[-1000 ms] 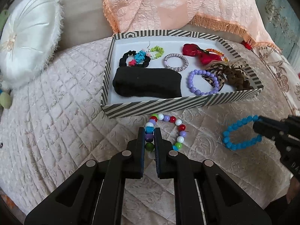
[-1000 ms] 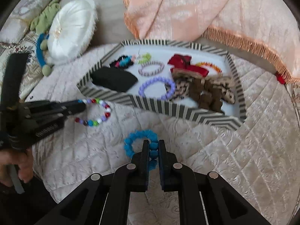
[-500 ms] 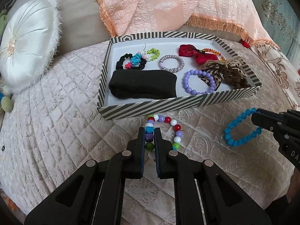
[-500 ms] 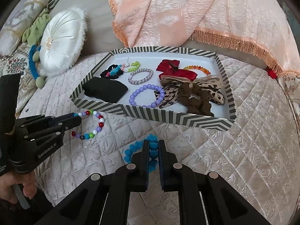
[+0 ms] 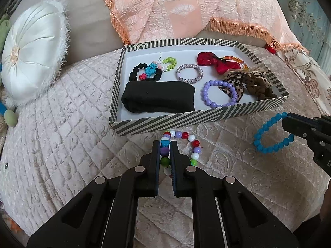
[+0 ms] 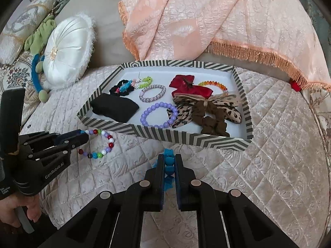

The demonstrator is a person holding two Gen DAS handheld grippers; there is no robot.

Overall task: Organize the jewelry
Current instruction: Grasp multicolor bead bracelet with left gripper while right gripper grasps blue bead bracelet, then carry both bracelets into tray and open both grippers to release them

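Note:
My left gripper (image 5: 165,144) is shut on a multicoloured bead bracelet (image 5: 191,143), which hangs just in front of the striped tray (image 5: 165,122). The same bracelet (image 6: 105,144) shows at the left gripper (image 6: 82,135) in the right wrist view. My right gripper (image 6: 169,161) is shut on a blue bead bracelet (image 6: 169,165); from the left wrist view this blue bracelet (image 5: 266,136) dangles from the right gripper (image 5: 286,119) at the far right. The tray (image 6: 186,137) holds a purple bead bracelet (image 5: 219,93), a silver bangle (image 5: 189,73), a black cloth (image 5: 158,97), bows and hair ties.
The tray rests on a quilted cream cushion (image 5: 62,124). A white round pillow (image 5: 31,51) lies at the left, and a peach fringed cloth (image 5: 186,10) hangs behind the tray. A person's hand (image 6: 18,212) grips the left tool's handle.
Both wrist views have tilted and shifted slightly; the tray sits a little differently in each. Both bracelets stay clamped, lifted just in front of the tray.

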